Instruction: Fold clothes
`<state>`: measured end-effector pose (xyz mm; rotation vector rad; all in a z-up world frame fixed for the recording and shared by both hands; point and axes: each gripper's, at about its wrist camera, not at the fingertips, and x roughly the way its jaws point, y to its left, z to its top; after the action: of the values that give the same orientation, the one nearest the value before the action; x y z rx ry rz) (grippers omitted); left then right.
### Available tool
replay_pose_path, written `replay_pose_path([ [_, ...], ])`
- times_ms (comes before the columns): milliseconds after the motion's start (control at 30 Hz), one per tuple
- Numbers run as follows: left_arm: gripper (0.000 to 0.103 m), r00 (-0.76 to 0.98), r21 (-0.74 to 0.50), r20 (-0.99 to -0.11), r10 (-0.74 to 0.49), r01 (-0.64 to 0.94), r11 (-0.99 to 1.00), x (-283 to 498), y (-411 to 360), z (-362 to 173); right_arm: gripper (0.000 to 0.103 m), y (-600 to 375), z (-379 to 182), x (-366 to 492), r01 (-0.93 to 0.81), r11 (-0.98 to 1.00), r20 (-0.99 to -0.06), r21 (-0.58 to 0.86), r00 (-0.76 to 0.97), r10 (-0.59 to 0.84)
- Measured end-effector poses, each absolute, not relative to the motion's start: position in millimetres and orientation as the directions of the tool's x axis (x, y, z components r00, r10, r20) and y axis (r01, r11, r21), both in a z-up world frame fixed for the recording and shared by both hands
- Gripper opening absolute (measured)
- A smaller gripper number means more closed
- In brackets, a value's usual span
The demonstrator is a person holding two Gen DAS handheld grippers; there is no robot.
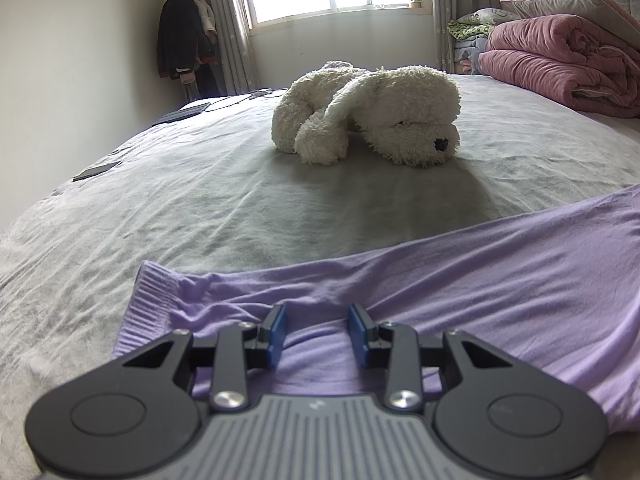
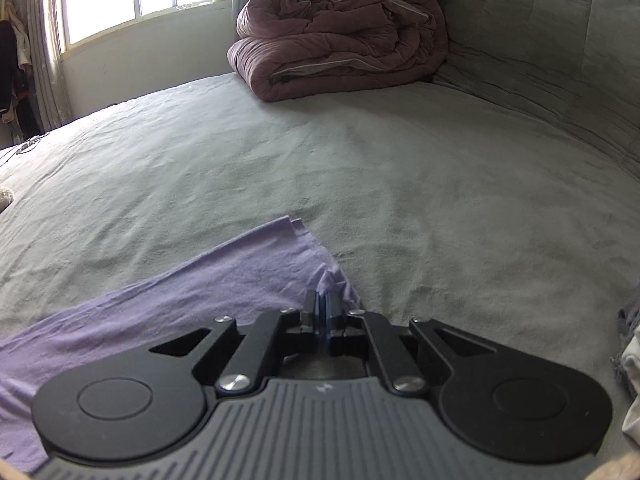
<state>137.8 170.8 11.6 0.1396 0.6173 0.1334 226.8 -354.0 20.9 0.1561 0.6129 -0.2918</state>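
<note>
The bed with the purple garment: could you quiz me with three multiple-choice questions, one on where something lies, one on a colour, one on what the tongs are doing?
1. Where is the plush dog?
A. Mid-bed, beyond the garment
B. On the folded quilt
C. On the floor

2. What colour is the folded quilt?
A. Green
B. Dusty pink
C. Black

3. What state are the right tongs in?
A. Wide open
B. Shut on the purple garment
C. Shut on the dog

Answers: 1 A, it lies on the grey sheet past the garment. 2 B, its rolls look pink. 3 B, the pads pinch the garment's edge, while the left tongs gape open.
</note>
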Motion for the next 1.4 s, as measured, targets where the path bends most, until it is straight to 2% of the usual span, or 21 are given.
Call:
replay_pose_path([
  [333,0.035,0.807,0.169,-0.566,0.166,-0.083,0.982,138,171,12,0.003,-361,19,226,0.329,0.941,-0.595,0.075,0.772,-0.222],
  [500,0.045,0.805,0.155,-0.568,0.173,-0.102,0.983,139,175,14,0.002,-364,17,227,0.351,0.934,-0.601,0.066,0.761,-0.243],
  [667,0.047,0.807,0.111,-0.571,0.152,-0.107,0.988,140,182,18,0.002,-362,16,227,0.357,0.933,-0.597,0.046,0.759,-0.261],
  [1000,0.049,0.823,0.105,-0.547,0.152,-0.113,0.988,138,181,27,0.003,-358,14,228,0.378,0.926,-0.578,-0.015,0.752,-0.317],
  [1167,0.049,0.83,0.069,-0.534,0.164,-0.15,0.986,137,189,34,0.01,-358,16,226,0.43,0.902,-0.558,-0.051,0.737,-0.382],
  [1267,0.049,0.837,0.046,-0.531,0.13,-0.124,0.991,134,184,35,0.016,-345,25,224,0.362,0.932,-0.524,-0.028,0.789,-0.322],
  [1400,0.05,0.847,0.044,-0.527,0.063,-0.047,0.998,126,164,35,0.016,-305,32,226,0.101,0.995,-0.523,0.007,0.848,-0.083],
])
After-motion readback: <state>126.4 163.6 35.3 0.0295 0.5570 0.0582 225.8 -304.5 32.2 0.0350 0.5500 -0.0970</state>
